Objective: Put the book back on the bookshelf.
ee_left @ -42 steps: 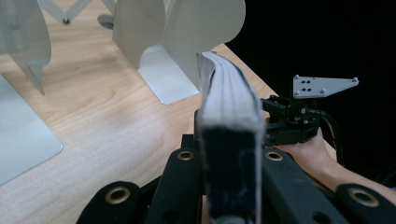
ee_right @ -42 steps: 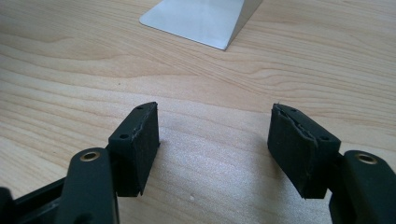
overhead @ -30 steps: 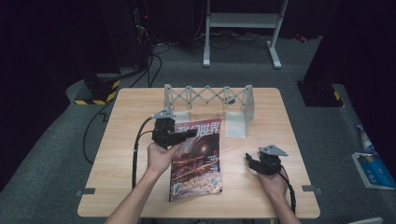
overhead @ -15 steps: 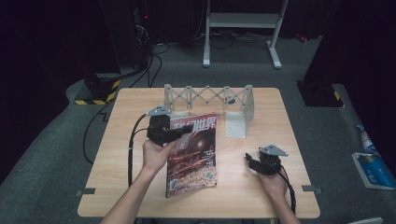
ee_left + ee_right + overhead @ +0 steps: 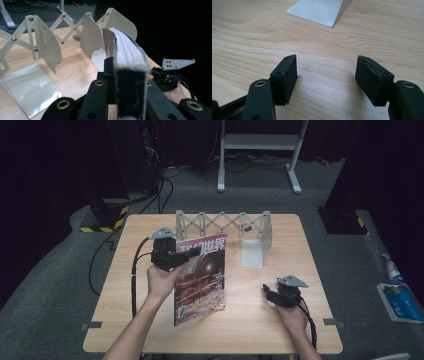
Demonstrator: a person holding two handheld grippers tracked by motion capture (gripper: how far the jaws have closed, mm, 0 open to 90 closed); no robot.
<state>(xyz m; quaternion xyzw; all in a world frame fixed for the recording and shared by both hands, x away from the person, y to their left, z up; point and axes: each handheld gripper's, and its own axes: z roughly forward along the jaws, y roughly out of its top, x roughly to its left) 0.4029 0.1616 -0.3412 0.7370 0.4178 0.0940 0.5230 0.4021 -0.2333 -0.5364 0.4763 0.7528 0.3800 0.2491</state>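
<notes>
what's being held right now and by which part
The left hand-held gripper clamps the magazine at its upper left edge; the right hand-held gripper is open, holding nothing.

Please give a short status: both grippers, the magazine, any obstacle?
Left gripper shut on magazine, tilted up off table. Right gripper open, empty, low over table. Folding rack behind magazine; nothing between.

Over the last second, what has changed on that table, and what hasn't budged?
The left claw, shut on the magazine, has tipped it up from lying nearly flat to standing more on edge, its top edge swung toward the folding rack. Nothing was let go. The right claw stayed open and empty near the front of the table, and the rack kept its place.
</notes>
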